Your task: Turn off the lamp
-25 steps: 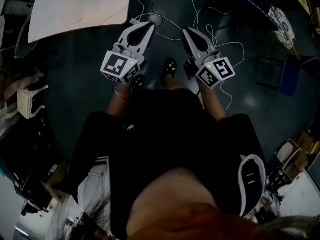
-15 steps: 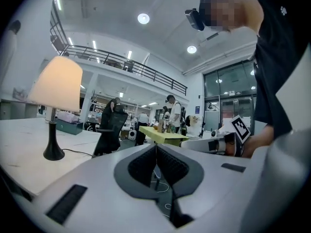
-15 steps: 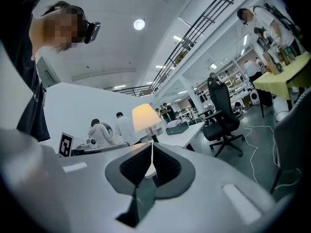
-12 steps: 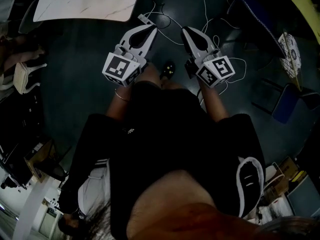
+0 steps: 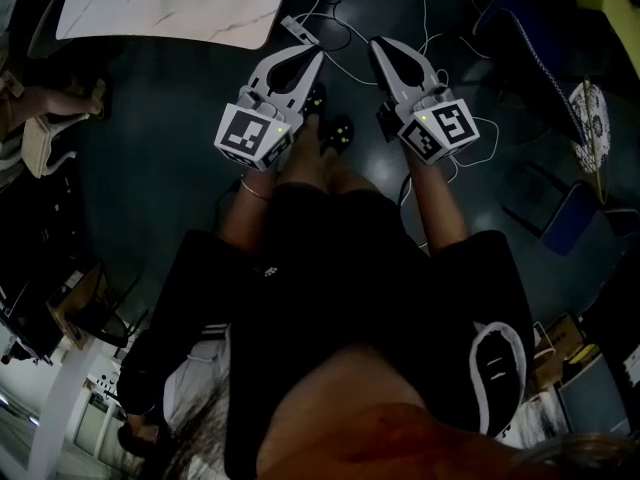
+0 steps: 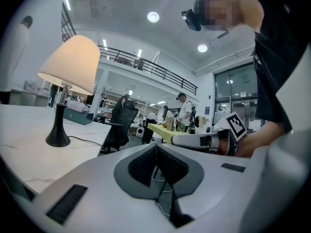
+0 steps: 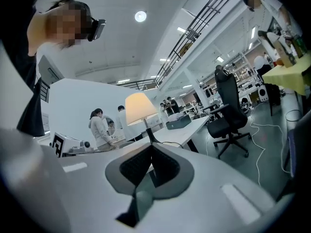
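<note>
A: On the left gripper (image 6: pixel 156 147)?
B: Pressed together, pad to pad, with nothing between.
A: And on the right gripper (image 7: pixel 151 148)?
B: Same: closed flat, gripping nothing.
A: Beyond the tips?
B: Held side by side, a little apart, over dark floor (image 5: pixel 150 168) strewn with white cables (image 5: pixel 338 30).
A: Whereabouts of the lamp (image 6: pixel 68 64)?
B: Standing upright on the white marble-look table (image 6: pixel 29 152), ahead and left of the left gripper, well clear of both. Shade bright, with a cord (image 6: pixel 87 140) trailing across the top.
A: Past the table?
B: A black office chair (image 6: pixel 119 123).
</note>
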### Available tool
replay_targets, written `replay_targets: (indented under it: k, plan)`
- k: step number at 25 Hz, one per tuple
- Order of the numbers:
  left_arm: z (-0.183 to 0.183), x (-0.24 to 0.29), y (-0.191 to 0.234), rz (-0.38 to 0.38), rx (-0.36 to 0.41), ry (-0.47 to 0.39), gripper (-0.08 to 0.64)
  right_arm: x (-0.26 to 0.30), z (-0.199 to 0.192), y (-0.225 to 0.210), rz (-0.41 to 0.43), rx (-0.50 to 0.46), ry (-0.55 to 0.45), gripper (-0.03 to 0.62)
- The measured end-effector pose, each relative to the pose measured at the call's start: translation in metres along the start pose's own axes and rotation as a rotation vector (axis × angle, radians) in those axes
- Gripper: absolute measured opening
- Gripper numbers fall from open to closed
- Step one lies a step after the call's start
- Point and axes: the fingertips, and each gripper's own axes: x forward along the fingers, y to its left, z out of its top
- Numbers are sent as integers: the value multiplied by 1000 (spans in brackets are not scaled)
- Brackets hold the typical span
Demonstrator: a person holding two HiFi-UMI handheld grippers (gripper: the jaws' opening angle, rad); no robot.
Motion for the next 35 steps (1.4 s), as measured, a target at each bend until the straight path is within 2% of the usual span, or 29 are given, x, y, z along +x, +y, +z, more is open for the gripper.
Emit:
replay_targets:
  k: [3, 10, 21, 25, 28, 35]
  plan:
    - [-6, 5, 12, 15, -14, -16, 8, 19, -4, -11, 13, -27, 6, 0]
    - [-35, 12, 29, 26, -21, 8, 6, 59, -33, -35, 32, -56, 84, 2]
    - [-71, 7, 50, 77, -54, 79, 6, 116, -65, -78, 39, -142, 144, 2]
    - [-85, 2, 52, 65, -71, 70, 6, 139, -72, -90, 14, -182, 147, 2]
    - [-85, 6, 52, 62, -83, 26, 6, 154, -79, -98, 6, -188, 157, 11]
    - [-96, 8, 67, 93, -115, 42, 6, 185, -93, -118, -24, -212, 199, 31]
